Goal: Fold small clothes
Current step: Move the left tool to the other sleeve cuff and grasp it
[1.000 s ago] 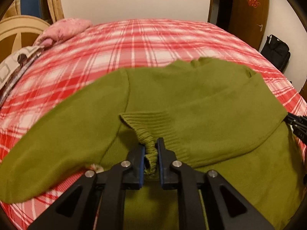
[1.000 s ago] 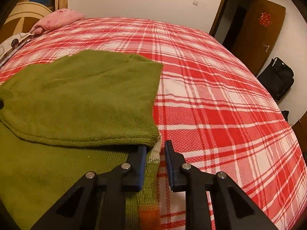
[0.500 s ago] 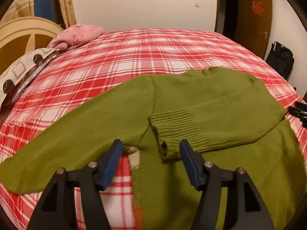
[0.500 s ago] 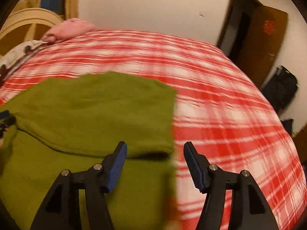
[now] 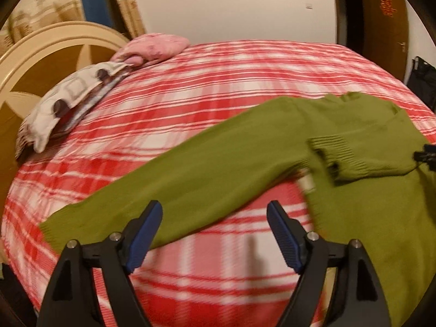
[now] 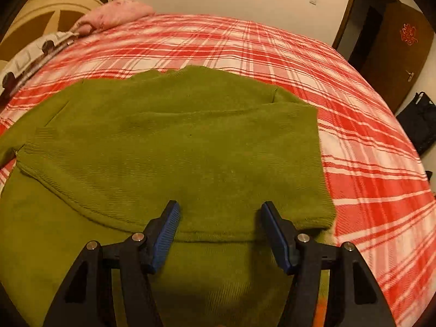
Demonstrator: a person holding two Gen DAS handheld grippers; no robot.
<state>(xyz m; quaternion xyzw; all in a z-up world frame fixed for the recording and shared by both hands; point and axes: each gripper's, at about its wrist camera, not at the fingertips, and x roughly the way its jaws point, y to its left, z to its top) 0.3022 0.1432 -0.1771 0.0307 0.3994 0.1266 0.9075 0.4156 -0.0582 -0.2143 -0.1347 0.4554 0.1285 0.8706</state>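
Observation:
A green knit sweater [image 6: 169,147] lies on the red plaid bed [image 6: 354,125]. Its right sleeve is folded across the chest, with the ribbed cuff [image 5: 335,150] resting on the body. Its left sleeve [image 5: 190,174] stretches out flat toward the bed's left side. My left gripper [image 5: 215,234] is open and empty, hovering over the lower edge of that outstretched sleeve. My right gripper [image 6: 219,234] is open and empty above the folded sleeve's lower edge. The right gripper's tip also shows at the right edge of the left wrist view [image 5: 425,155].
A pink pillow [image 5: 155,47] and a patterned cushion [image 5: 68,100] lie by the cream headboard [image 5: 41,51] at the far left. A brown door [image 6: 395,54] and a black bag [image 6: 417,120] stand to the right, beyond the bed.
Both grippers opened and let go of the sweater. The left gripper released the cuff and swung left toward the outstretched sleeve. The right gripper pulled back and centred over the sweater.

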